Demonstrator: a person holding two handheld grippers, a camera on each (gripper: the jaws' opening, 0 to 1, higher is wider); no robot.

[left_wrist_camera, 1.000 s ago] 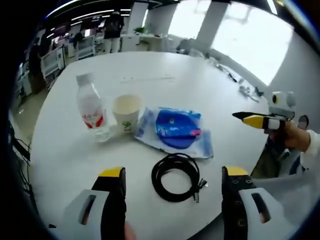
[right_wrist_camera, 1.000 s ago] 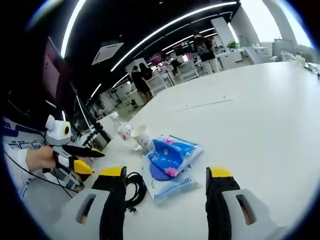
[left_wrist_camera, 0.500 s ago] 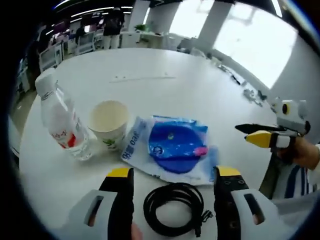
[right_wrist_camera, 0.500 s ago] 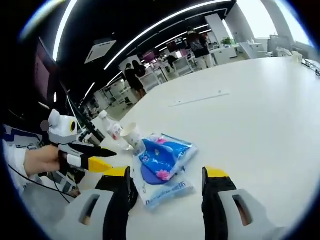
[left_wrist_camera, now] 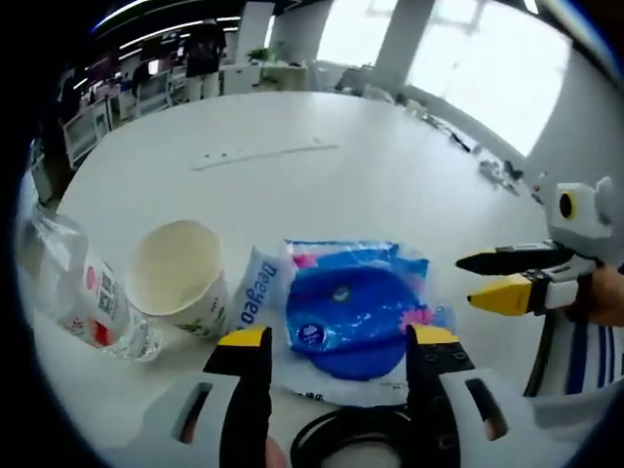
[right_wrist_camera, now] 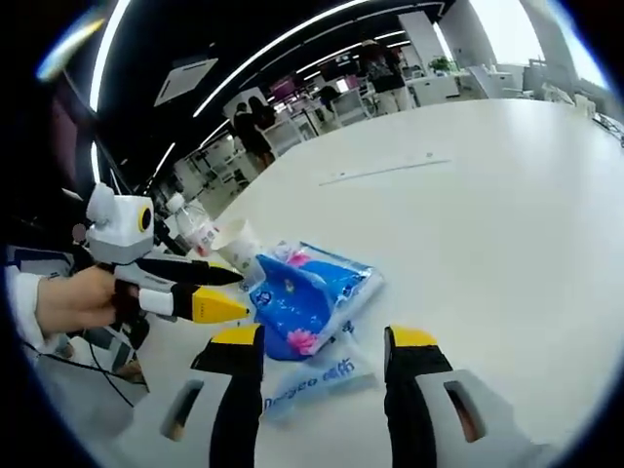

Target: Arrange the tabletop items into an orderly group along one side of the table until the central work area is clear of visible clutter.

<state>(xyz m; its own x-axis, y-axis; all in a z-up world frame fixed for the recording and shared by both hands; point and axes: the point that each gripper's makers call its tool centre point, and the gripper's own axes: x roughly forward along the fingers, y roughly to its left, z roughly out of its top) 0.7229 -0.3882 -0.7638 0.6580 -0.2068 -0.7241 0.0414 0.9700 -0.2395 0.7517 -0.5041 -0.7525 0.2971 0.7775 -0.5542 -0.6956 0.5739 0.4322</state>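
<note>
**Both tongs open over the blue packet, nothing held**

In my left gripper view, starting at the left edge, I see a clear water bottle point(left_wrist_camera: 83, 307) with a red-and-white label, leaning steeply in the picture, standing on the white counter point(left_wrist_camera: 322, 185). Just beside it to the right is a cream paper cup point(left_wrist_camera: 180, 278), open mouth toward me, close to the bottle; I cannot tell whether they touch. Next comes the blue wet-wipes packet point(left_wrist_camera: 346, 312), lying flat, its white printed edge just beside the cup. My left tongs point(left_wrist_camera: 336, 341) stand with jaws well apart at the packet's near edge, gripping nothing. Between the jaws, low in the view, a coiled black cable point(left_wrist_camera: 351, 444) lies on the counter below the packet. Far right, the right tongs point(left_wrist_camera: 483, 278) come in, held by a hand point(left_wrist_camera: 604, 297), tips parted and empty, near the packet's right side.

In my right gripper view, a hand point(right_wrist_camera: 68, 297) at the left holds the left tongs point(right_wrist_camera: 229, 290), whose tips sit just at the packet's point(right_wrist_camera: 312, 288) left end. Behind them stand the bottle point(right_wrist_camera: 200, 229) and cup point(right_wrist_camera: 239, 244). My right tongs point(right_wrist_camera: 322, 339) are wide open with the packet's near end between the jaws, not clamped on it. The counter point(right_wrist_camera: 487, 214) stretches away to the right.
</note>
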